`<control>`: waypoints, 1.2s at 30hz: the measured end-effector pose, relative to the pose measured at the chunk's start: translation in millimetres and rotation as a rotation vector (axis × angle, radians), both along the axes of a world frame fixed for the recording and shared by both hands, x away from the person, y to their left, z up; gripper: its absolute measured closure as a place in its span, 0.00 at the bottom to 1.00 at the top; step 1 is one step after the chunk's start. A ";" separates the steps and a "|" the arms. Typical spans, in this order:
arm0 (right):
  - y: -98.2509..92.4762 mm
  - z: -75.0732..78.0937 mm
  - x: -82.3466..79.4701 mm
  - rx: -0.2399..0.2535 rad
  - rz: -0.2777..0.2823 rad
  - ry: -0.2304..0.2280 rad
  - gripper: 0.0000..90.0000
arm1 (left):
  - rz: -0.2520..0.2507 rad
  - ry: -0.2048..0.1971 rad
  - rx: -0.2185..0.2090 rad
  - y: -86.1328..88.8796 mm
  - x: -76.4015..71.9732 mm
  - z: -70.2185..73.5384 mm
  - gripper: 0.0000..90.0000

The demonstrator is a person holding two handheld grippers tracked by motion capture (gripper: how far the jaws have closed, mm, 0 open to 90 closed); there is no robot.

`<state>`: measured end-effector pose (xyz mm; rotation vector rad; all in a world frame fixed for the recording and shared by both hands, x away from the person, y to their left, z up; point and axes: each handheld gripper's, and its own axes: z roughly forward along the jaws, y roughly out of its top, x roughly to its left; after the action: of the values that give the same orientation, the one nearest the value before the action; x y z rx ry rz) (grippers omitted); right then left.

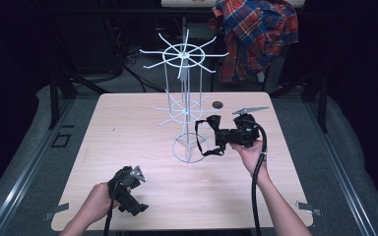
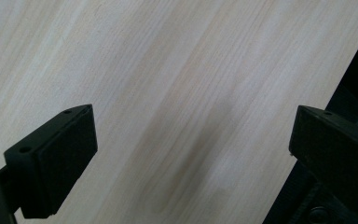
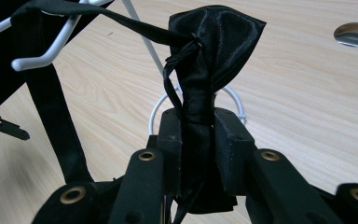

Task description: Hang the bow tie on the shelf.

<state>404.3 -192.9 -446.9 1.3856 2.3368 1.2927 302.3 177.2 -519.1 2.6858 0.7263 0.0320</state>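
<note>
- Bench (image 1: 128, 147): pale wood-grain top, carries the rack and both hands' work. A small round hole (image 1: 218, 104) sits in its far part, just right of the rack's pole (in the right gripper view it appears at upper right (image 3: 355, 34)).
- Plaid shirt (image 1: 256, 34): red and blue checks, draped on something beyond the far edge of the bench, well apart from the work.
- White wire rack (image 1: 184, 88): upright, ring base resting on the bench, a wheel of spokes at the top and a smaller set lower on the pole. No container on the bench; the rack's prongs are the only holders. One white prong (image 3: 51, 49) shows in the right gripper view with the strap lying over it.
- Right hand-held gripper (image 1: 221, 136): held level just right of the rack's base, jaws clenched on the black bow tie (image 3: 209, 56). The satin bow fans out above the pads (image 3: 230, 154); the fold is pinched between them.
- Bow tie strap (image 1: 204, 142): a black loop from the bow, hanging down beside the rack's base ring (it runs from the knot toward the prong in the right gripper view).
- Left hand-held gripper (image 1: 138, 207): near the front edge of the bench, well apart from the rack. Jaws spread wide in the left gripper view (image 2: 191, 154), released, bare wood between them.
</note>
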 end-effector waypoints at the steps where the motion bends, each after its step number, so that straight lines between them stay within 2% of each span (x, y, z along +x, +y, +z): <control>1: 0.2 -0.5 0.3 -0.002 -0.001 0.001 0.82 | 0.000 0.000 0.001 0.0 0.0 0.0 0.01; 9: -1.0 -5.5 2.5 0.000 -0.001 0.008 0.82 | 0.002 0.003 0.000 -0.3 -0.1 -0.7 0.01; 14: -1.7 -11.2 4.3 0.003 -0.003 0.031 0.82 | 0.000 0.001 -0.002 -0.1 0.1 -0.4 0.01; 27: 3.4 -15.4 5.6 -0.007 0.006 0.036 0.81 | 0.000 0.006 -0.003 -0.6 -0.2 -0.5 0.01; 36: 8.3 -15.6 8.9 0.002 0.017 0.035 0.81 | 0.009 0.005 0.000 3.5 -1.3 -1.0 0.01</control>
<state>413.2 -184.6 -462.5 1.4025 2.3756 1.2864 301.0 180.7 -520.1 2.6836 0.7400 0.0281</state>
